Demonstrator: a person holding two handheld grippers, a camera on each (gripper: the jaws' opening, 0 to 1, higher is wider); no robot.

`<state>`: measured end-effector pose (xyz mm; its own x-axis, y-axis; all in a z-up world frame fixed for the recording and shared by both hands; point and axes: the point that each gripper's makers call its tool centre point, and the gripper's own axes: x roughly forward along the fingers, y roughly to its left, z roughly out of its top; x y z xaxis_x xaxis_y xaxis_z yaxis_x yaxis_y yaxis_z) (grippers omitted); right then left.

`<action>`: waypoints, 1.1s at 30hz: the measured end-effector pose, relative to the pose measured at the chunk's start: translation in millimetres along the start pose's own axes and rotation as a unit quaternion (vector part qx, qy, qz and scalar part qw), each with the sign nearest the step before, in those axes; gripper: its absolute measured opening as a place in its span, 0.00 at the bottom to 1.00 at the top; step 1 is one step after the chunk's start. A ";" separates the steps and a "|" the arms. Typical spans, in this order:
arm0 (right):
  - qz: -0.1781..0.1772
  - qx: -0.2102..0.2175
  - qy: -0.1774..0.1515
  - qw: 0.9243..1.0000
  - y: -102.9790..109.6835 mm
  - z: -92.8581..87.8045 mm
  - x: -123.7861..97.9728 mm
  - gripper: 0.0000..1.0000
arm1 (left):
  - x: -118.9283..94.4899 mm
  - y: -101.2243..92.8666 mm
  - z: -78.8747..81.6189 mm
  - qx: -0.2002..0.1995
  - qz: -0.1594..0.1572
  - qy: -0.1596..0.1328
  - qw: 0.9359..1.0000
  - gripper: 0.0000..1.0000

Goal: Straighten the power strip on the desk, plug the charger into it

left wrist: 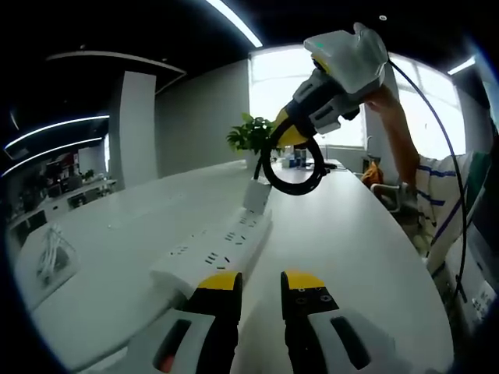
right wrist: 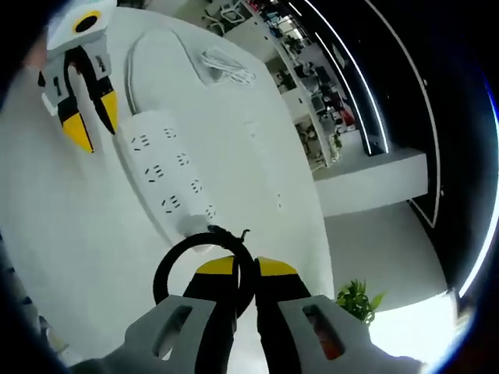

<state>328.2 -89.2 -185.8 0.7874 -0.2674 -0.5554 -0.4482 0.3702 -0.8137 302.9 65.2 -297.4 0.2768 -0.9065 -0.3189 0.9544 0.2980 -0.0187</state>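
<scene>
A white power strip [left wrist: 218,248] lies on the white desk [left wrist: 359,249], running away from my left gripper [left wrist: 262,282], which stands open just short of its near end with nothing between its fingers. At the strip's far end a white charger [left wrist: 256,195] stands upright; whether it is seated in a socket I cannot tell. Its black cable [left wrist: 292,175] rises in a loop into my right gripper [left wrist: 290,140], held above it. In the right gripper view my right gripper [right wrist: 245,267] is shut on the cable loop [right wrist: 168,269] over the strip [right wrist: 168,175]; the left gripper [right wrist: 93,123] is open beside the strip's other end.
A coiled white cable [right wrist: 226,66] lies on the desk beyond the strip, and the strip's own white cord [right wrist: 132,70] curves past it. A potted plant [left wrist: 251,136] stands at the desk's far end. A person's arm [left wrist: 398,132] reaches in from the right.
</scene>
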 end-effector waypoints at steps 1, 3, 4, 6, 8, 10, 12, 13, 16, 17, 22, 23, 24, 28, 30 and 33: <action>0.000 -0.003 0.002 1.000 -0.4 -0.2 0.6 0.06 | -0.3 0.0 0.1 0.000 0.000 0.000 1.000 0.19; 0.000 -0.020 0.019 1.000 -0.7 -6.0 3.1 0.06 | -0.6 -0.1 0.0 0.000 0.000 0.000 1.000 0.19; -0.008 -0.026 0.044 0.999 -2.5 -13.8 5.0 0.05 | -0.7 -0.1 -0.3 0.000 0.000 0.000 1.000 0.19; -0.017 -0.069 0.071 0.995 -4.0 -24.0 11.6 0.05 | -0.6 -0.4 -1.7 0.000 0.000 0.002 1.000 0.19; -0.013 -0.064 0.059 0.996 -3.8 -23.9 15.0 0.05 | -0.6 -0.5 -2.4 0.000 0.000 0.002 1.000 0.19; 0.010 -0.028 0.033 0.999 0.1 -17.4 12.5 0.05 | -0.6 -0.8 -2.0 0.000 0.000 0.002 1.000 0.19; 0.014 -0.022 0.027 0.999 -1.4 -13.3 9.3 0.05 | -0.8 -1.0 -1.4 0.000 -0.001 0.001 1.000 0.19; 0.013 -0.028 0.028 0.999 0.3 -13.8 10.1 0.06 | -0.8 -0.9 -1.4 0.000 -0.001 0.001 1.000 0.19; 0.012 -0.037 0.028 0.999 -0.5 -14.2 11.5 0.06 | -0.9 0.0 -2.4 -0.001 -0.001 0.003 1.000 0.19; 0.012 -0.043 0.019 0.999 -0.6 -13.9 10.5 0.06 | -1.0 0.5 -2.8 -0.001 -0.001 0.003 1.000 0.19; 0.031 -0.042 -0.027 0.998 2.5 -11.0 6.3 0.07 | -0.4 1.3 -4.1 -0.003 0.000 0.005 1.000 0.19; 0.038 -0.038 -0.036 0.998 4.1 -10.9 5.2 0.08 | -0.3 1.2 -4.3 -0.003 -0.001 0.005 1.000 0.19; 0.046 -0.044 -0.053 0.997 7.2 -8.1 4.4 0.08 | 0.0 1.1 -4.3 -0.003 -0.001 0.005 1.000 0.19; 0.046 -0.036 -0.079 0.995 9.7 -8.0 1.5 0.08 | 1.1 0.9 -5.9 -0.005 -0.001 0.007 1.000 0.19; 0.044 -0.038 -0.084 0.995 10.5 -9.1 1.4 0.09 | 1.4 1.0 -6.6 -0.005 0.000 0.008 1.000 0.19; 0.041 -0.033 -0.096 0.994 9.5 -6.7 1.0 0.09 | 1.5 1.0 -7.1 -0.005 0.000 0.009 1.000 0.19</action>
<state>321.9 -92.0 -195.2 0.8103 -0.0620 -0.5827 -0.5363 0.3223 -0.7801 303.6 66.3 -304.6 0.2749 -0.9008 -0.3361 0.9532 0.3012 -0.0278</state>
